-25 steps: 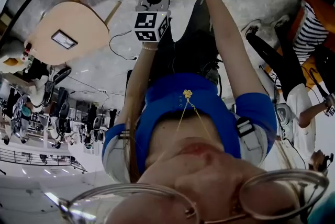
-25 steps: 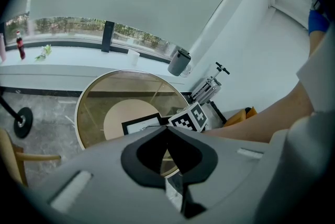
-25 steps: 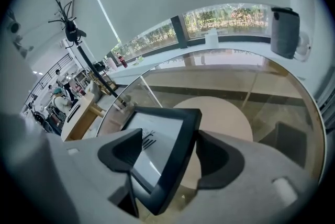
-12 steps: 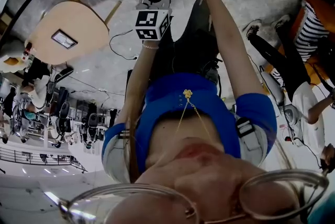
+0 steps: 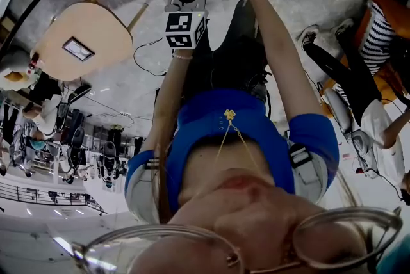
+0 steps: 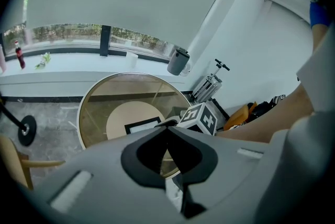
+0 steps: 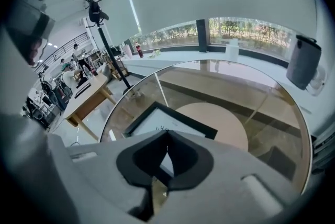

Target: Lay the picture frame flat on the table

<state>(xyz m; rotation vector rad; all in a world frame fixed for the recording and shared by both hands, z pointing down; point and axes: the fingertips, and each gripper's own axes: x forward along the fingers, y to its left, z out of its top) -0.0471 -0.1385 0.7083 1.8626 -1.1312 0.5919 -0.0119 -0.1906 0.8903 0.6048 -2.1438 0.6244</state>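
Right gripper [image 7: 167, 148] just-shut; empty (frame [image 7: 157, 123] half-hidden)

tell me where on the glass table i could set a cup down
In the right gripper view, free: the glass table's far half and right side, from the picture frame out to the rim. Crowded: the near left, where the frame lies flat.

Picture frame [image 7: 168, 122] — black border, white insert — lies flat on round glass table [image 7: 256, 97]
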